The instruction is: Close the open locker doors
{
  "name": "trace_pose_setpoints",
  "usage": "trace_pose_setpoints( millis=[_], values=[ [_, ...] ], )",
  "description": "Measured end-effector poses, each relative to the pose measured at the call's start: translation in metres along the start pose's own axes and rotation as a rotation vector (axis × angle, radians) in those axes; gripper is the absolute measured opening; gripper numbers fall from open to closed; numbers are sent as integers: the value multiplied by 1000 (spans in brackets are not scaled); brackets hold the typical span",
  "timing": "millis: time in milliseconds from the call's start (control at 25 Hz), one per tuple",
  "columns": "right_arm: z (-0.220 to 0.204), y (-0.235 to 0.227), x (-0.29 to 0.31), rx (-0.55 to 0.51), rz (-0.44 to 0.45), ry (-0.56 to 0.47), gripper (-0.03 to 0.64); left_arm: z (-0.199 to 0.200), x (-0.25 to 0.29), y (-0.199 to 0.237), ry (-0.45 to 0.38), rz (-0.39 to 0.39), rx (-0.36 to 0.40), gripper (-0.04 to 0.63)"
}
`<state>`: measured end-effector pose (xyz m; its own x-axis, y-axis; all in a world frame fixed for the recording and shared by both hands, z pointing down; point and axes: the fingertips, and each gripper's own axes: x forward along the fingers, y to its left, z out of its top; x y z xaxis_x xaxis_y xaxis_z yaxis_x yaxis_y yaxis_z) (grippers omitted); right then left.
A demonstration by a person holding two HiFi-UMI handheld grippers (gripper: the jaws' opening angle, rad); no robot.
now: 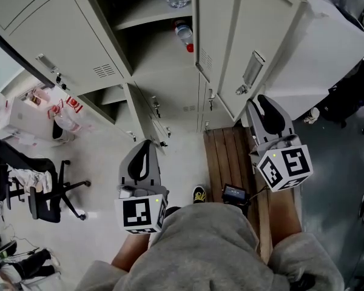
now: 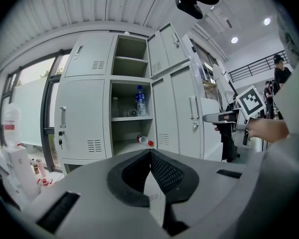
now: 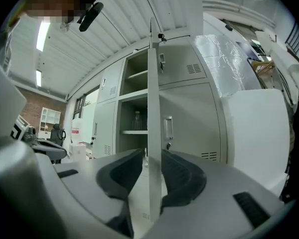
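Observation:
The grey lockers' middle column stands open, with a water bottle on one shelf and a red-capped bottle lying on the shelf below. Its tall door swings out to the right. My right gripper is at that door's free edge. In the right gripper view the door edge runs straight up between the jaws of the right gripper, which stands open with a gap at the left pad. My left gripper hangs shut and empty before the open column, and its fingertips meet.
A small lower locker door also stands open at the left. A slatted wooden bench with a small black device lies below my right gripper. An office chair and bags sit at the left. People stand far off.

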<state>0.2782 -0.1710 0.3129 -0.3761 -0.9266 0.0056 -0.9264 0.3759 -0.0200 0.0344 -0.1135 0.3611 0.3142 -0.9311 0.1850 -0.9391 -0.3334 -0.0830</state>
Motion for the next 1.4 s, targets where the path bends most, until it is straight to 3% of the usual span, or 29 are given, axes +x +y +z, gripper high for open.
trace_pose_setpoints(
  millis=[320,560,1000,1400],
  values=[
    [6,-6,13,34,67,-7,110,0,1,3,-9,24,-8,8],
    [10,-2,19,2,82,-13,110,0,0,8,-5,52,0,8],
    [12,41,24,-30,193,-19,115,-5,-11,24,6,96,-5,8],
    [11,75,34,-33,193,3,127,-5,-21,53,11,120,-15,8]
  ],
)
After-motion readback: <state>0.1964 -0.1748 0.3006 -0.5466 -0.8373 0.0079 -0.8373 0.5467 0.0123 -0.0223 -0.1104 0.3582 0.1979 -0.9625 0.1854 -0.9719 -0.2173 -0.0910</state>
